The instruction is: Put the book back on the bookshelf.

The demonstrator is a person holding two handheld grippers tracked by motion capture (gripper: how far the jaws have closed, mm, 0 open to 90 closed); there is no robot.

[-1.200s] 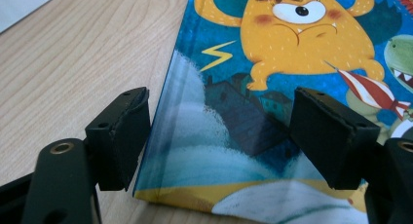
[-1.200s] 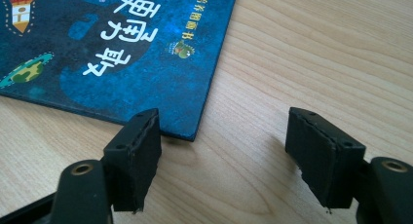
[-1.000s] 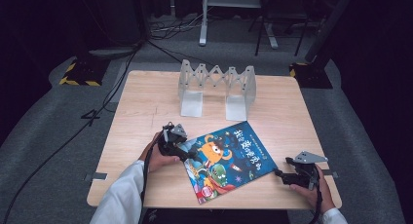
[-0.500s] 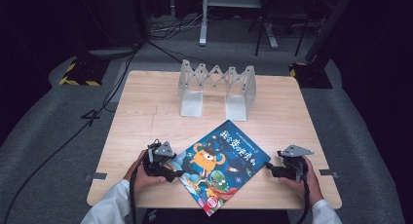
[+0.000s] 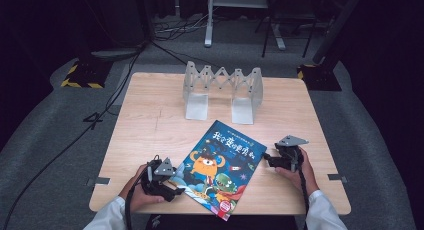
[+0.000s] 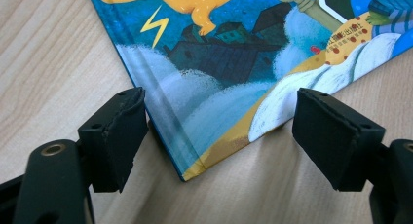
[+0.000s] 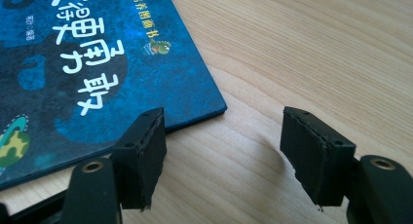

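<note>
Picture book with a glossy blue cover, an orange monster and white lettering lies flat and skewed on the pale wooden table, one corner overhanging the near edge. I hold my left gripper low at the book's near-left corner; in the left gripper view that corner sits between the black jaws, the spine edge just beside one pad, the other pad well clear, so nothing is clamped. Those jaws have just been opening a little, and stand released around the corner. My right gripper sits at the far-right corner; in the right gripper view the cover's edge lies by one pad, the rest of the gap over bare wood. Its jaws have just been closing somewhat, yet remain unclenched, gripping nothing. Judgement: flanking opposite corners lets me square or slide the book, probably toward the white folding bookstand standing upright at the table's far side, well apart from the book.
</note>
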